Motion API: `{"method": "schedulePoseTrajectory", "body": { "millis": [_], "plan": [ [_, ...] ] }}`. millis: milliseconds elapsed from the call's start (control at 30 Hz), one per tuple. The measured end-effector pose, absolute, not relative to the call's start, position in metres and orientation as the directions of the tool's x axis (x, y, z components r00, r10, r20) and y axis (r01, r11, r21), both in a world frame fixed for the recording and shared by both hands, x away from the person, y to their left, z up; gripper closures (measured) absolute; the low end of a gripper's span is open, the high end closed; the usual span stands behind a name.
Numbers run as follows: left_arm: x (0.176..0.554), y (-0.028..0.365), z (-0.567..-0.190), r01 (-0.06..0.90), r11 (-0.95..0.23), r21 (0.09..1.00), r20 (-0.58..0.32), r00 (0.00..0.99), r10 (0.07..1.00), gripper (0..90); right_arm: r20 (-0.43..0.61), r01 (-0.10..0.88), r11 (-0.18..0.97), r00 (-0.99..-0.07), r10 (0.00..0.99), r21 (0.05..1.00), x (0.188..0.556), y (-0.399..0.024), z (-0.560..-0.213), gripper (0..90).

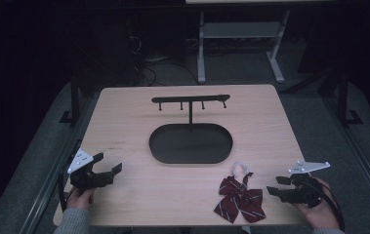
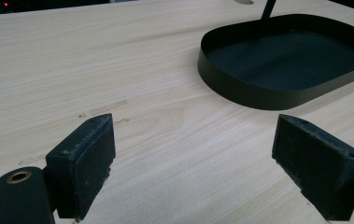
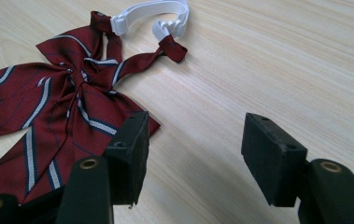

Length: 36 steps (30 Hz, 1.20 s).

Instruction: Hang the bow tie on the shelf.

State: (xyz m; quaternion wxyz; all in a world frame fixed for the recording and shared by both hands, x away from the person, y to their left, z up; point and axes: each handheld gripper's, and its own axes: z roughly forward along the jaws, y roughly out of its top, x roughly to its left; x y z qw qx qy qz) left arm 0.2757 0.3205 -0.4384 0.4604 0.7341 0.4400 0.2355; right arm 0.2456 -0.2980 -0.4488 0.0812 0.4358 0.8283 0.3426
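We're over the bench [image 1: 124, 117], light wood, rounded corners, dark room behind it. Biggest thing on it: the black stand [image 1: 191, 103], w/ an oval tray [image 1: 191, 157] as its base, mid-bench, a thin post rising from the tray's far edge & a crossbar w/ small pegs hanging under it. In the left gripper view we see that tray [image 2: 240, 91] up ahead to the right, low black wall, dark inside, well apart from the jaws.

Next down, the bow tie [image 1: 240, 195]: dark red w/ thin pale stripes, lying flat near the bench's front edge, right of centre, just in front of the tray but not touching it. Its white strap [image 1: 240, 167] curls at the far end, toward the tray. In the right gripper view the bow tie [image 3: 58, 107] spreads to the left, white strap [image 3: 149, 16] at top.

Left gripper [image 1: 105, 165] sits low at the front left, jaws wide apart, bare wood between them. Right gripper [image 1: 278, 185] is at front right, just beside the bow tie, jaws apart too, nothing between; in its own view the left jaw sits in front of the cloth's edge, can't tell if it's touching
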Motion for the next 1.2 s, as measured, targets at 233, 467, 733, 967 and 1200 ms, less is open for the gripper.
{"method": "schedulePoseTrajectory", "body": {
  "millis": [233,467,733,967,1200],
  "plan": [
    [0.276,0.321,-0.439,0.431,-0.189,0.882,-0.06,0.501,0.864,12.9,0.169,0.658,0.39,-0.62,0.767,0.645,0.247,-0.297,-0.447,42.0],
    [0.276,0.321,-0.439,0.432,-0.184,0.883,-0.067,0.504,0.861,12.8,0.146,0.635,0.415,-0.642,0.752,0.651,0.247,-0.287,-0.438,42.4],
    [0.275,0.324,-0.439,0.431,-0.184,0.883,-0.062,0.497,0.865,12.8,0.14,0.621,0.454,-0.674,0.725,0.639,0.256,-0.274,-0.426,43.5],
    [0.275,0.321,-0.438,0.425,-0.191,0.885,-0.056,0.505,0.861,12.9,0.155,0.622,0.474,-0.692,0.705,0.624,0.266,-0.265,-0.414,43.9],
    [0.276,0.323,-0.437,0.425,-0.187,0.886,-0.057,0.501,0.864,12.8,0.122,0.597,0.513,-0.717,0.687,0.616,0.272,-0.255,-0.401,44.8]
  ]
}}
